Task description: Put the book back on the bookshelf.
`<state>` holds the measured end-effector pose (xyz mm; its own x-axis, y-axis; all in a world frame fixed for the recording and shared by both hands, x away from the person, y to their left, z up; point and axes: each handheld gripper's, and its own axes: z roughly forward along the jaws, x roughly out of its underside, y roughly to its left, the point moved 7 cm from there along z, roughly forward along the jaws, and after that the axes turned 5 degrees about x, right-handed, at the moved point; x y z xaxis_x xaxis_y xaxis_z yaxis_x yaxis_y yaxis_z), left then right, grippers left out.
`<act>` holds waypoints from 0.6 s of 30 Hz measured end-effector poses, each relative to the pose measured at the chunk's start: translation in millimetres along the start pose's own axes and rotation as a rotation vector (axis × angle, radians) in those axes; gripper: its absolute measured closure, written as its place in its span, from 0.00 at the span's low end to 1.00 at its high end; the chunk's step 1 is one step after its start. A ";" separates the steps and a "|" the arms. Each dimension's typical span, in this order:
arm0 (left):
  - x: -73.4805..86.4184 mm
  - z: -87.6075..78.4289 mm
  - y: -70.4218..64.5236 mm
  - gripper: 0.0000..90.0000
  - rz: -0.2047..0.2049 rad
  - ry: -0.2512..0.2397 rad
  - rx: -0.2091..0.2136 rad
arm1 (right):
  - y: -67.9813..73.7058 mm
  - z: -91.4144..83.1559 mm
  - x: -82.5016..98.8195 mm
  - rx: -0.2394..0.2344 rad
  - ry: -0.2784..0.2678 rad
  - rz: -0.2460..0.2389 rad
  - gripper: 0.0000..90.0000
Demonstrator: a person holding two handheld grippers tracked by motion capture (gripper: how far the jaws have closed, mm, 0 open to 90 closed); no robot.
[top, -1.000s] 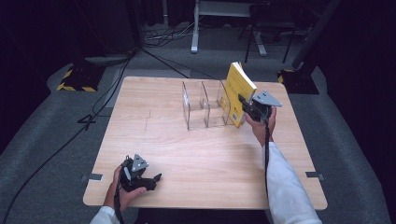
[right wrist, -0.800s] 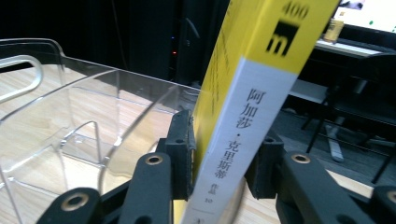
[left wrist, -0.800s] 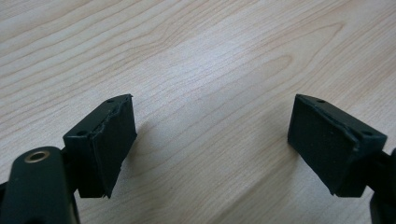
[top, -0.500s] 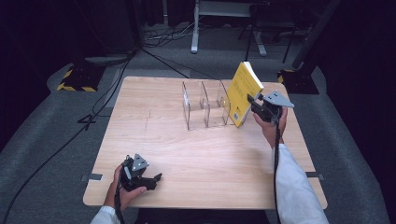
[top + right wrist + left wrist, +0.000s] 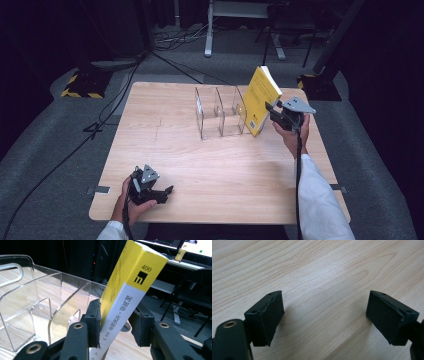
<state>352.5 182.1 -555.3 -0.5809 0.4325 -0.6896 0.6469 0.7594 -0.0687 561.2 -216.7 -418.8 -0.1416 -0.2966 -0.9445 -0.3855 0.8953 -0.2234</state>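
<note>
Loosening now: right gripper (image 5: 115, 322) jaws just been opening, yellow-and-white paperback book (image 5: 130, 290) between them, tilted against clear acrylic divider rack (image 5: 62, 297) to their left. Back straight out, no clipping the spine. Left gripper (image 5: 324, 317) wide, empty.

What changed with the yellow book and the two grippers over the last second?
The right gripper drew back slightly toward the table's right edge, and its jaws have just been opening, with the yellow book between them. One pad looks off the spine now. The book tilted over and leans against the clear plastic organizer, outside its slots. The left gripper stayed low at the near-left of the table, open and empty.
</note>
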 end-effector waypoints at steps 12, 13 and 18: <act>0.1 -0.1 -0.4 0.17 -0.002 0.000 0.000 | -0.7 -3.7 4.5 -0.060 0.076 0.026 0.64; 0.2 0.0 -0.6 0.17 -0.003 0.000 0.000 | -0.7 -4.3 5.0 -0.063 0.080 0.023 0.63; 0.2 0.0 -1.0 0.17 -0.005 0.000 0.003 | -2.1 -8.7 5.9 -0.074 0.110 0.004 0.57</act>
<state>351.8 181.5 -555.4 -0.5838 0.4287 -0.6895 0.6454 0.7602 -0.0738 553.2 -223.2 -421.7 -0.2408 -0.3318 -0.9121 -0.4507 0.8705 -0.1976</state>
